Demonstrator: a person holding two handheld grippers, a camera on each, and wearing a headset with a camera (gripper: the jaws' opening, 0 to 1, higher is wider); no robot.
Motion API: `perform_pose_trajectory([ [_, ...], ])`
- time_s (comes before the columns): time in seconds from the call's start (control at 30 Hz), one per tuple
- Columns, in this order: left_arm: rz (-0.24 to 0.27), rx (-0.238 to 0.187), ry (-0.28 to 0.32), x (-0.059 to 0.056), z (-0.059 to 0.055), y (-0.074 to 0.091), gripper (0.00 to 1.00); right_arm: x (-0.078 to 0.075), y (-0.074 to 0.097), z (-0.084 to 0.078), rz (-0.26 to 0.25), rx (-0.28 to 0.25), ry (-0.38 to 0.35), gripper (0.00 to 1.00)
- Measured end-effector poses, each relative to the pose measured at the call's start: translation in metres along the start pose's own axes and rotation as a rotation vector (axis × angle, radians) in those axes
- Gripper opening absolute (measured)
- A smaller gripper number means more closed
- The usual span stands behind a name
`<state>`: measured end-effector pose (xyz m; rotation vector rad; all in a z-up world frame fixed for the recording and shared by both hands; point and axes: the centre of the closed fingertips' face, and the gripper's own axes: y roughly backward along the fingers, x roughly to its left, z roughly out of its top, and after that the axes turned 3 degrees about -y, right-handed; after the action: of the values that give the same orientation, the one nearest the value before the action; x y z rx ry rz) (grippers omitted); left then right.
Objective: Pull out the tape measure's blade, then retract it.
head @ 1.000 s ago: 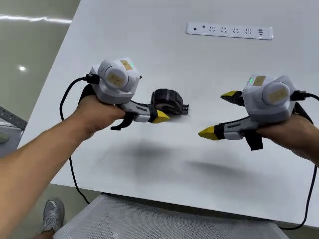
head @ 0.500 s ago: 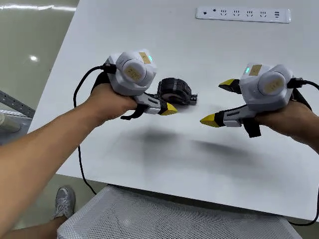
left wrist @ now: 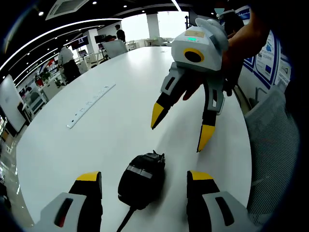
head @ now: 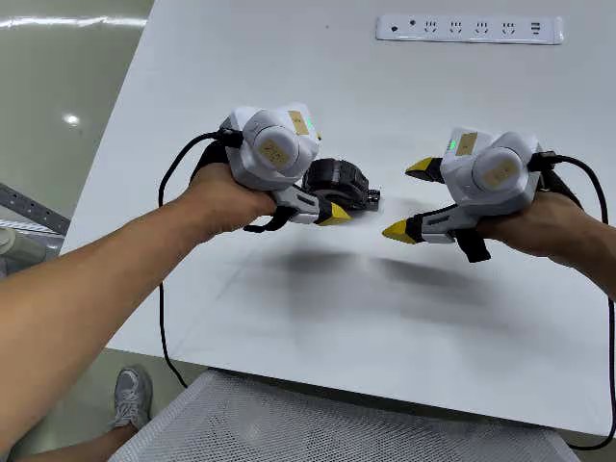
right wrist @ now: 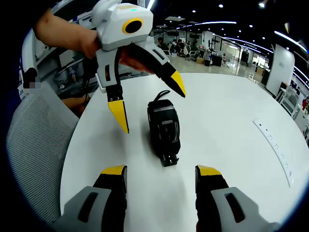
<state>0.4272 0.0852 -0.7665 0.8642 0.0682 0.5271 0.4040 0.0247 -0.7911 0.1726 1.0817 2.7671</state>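
Left gripper (head: 344,200) hides part of the tape measure (head: 339,178) (head view, near side).

The tape measure (right wrist: 164,128) has a black, matt casing, probably rubber-clad plastic, though the fisheye blur leaves that unsure. The table (head: 318,318) is white, smooth and satin, and takes soft shadows. The left gripper (right wrist: 151,106) and the right gripper (head: 405,199) both have pale grey moulded plastic shells with a mild sheen, and matt yellow fingertips (head: 395,232). The chair (head: 337,428) is grey woven mesh. The floor (head: 67,87) is glossy and mirrors the lamps.
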Motion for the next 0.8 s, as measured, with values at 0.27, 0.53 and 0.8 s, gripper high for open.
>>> perform_pose_trajectory([
  [0.27,-0.018,0.036,-0.068,0.003,-0.011,-0.009,0.62,-0.004,-0.018,-0.001,0.000,0.009,0.075,0.44],
  [0.53,-0.034,0.058,-0.108,0.005,-0.017,-0.013,0.56,-0.008,-0.038,0.000,0.022,0.018,0.111,0.35],
  [0.8,-0.066,0.066,-0.155,0.003,-0.016,-0.015,0.51,-0.011,-0.050,-0.007,0.051,0.048,0.132,0.30],
])
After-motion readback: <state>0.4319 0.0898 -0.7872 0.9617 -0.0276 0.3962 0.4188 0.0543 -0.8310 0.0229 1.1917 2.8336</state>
